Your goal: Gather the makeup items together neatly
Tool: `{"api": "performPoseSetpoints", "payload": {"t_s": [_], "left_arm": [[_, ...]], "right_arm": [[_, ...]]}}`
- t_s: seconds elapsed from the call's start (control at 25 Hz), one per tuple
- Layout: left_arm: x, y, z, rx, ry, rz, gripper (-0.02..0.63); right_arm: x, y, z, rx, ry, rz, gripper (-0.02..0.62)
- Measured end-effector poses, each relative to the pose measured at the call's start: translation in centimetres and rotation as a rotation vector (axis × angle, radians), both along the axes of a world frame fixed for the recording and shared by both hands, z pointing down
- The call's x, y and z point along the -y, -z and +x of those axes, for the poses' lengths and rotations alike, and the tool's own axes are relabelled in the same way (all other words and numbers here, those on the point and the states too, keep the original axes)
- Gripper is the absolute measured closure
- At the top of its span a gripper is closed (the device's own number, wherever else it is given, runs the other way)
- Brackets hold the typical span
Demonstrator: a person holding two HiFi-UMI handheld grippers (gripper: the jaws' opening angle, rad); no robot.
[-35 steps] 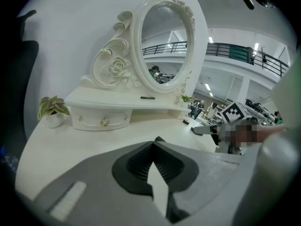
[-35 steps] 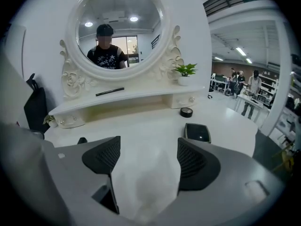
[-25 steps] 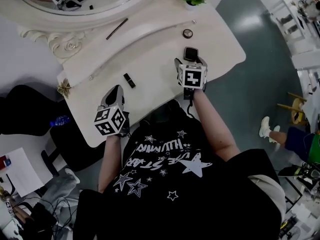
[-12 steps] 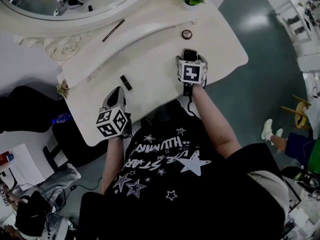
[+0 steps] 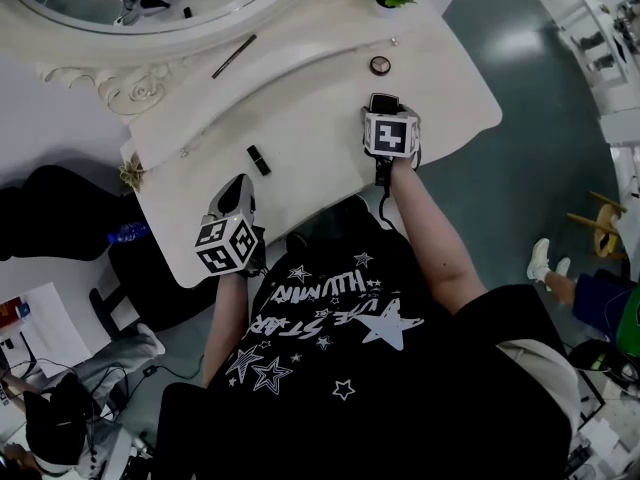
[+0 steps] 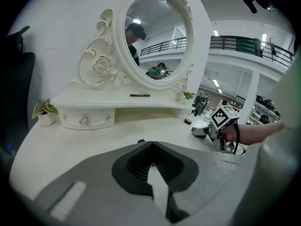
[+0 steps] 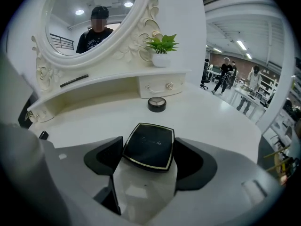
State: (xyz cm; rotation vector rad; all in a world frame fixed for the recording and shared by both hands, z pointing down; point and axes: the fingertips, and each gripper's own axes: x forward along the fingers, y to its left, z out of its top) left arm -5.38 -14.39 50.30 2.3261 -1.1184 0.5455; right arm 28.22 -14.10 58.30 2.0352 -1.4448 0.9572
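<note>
Fingers point(image 7: 106, 157) of the right gripper point(image 7: 148, 149) have just been closing, and they now sit against both side edges of the black compact point(image 7: 149, 146), which lies flat on the white worktop point(image 7: 221, 121) between them. In the head view this compact point(image 5: 382, 101) shows just beyond the right gripper's marker cube, near the worktop's right front part.

On the left gripper point(image 6: 153, 171) the fingers are clenched together with nothing between them. It hangs above the worktop's near left edge point(image 5: 175, 258), well apart from the compact.

Beyond the compact, nearer the raised back shelf, stands a small round pot point(image 7: 157, 104) with a dark lid. A short black lipstick tube point(image 5: 259, 160) lies on the worktop further left, between the two grippers and apart from both. A thin dark pencil point(image 5: 233, 56) rests on the shelf under the oval mirror point(image 6: 155, 36). A green potted plant point(image 7: 161, 48) stands at the shelf's right end, beside the mirror's carved frame.

The four makeup items lie spread apart, none touching another.
</note>
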Motion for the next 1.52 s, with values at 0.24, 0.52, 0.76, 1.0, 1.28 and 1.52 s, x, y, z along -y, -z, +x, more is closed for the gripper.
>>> {"api": "performPoseSetpoints", "payload": {"t_s": [0.24,0.52,0.76,1.0,1.28,1.52], "left_arm": [[0.1,0.1,-0.8,-0.013,-0.003,0.005,0.604],[0.0,0.2,-2.7,-0.025,0.013,0.011,0.604],[0.2,0.7,-4.5,-0.045,0.037,0.023,0.604],[0.5,1.0,-6.1,-0.062,0.067,0.038,0.604],[0.6,1.2,-8.0,-0.069,0.102,0.047,0.604],[0.6,0.9,-9.2,-0.076,0.123,0.042,0.604]], "right_arm": [[0.4,1.3,-1.1,-0.014,0.018,0.022,0.225],[1.3,3.0,-4.4,-0.012,0.075,0.060,0.225],[2.2,3.9,-8.0,-0.004,0.153,0.073,0.225],[3.4,4.0,-12.3,0.005,0.270,0.074,0.225],[4.3,3.5,-17.3,0.039,0.400,0.087,0.225],[4.5,3.1,-20.0,0.044,0.480,0.069,0.225]]}}
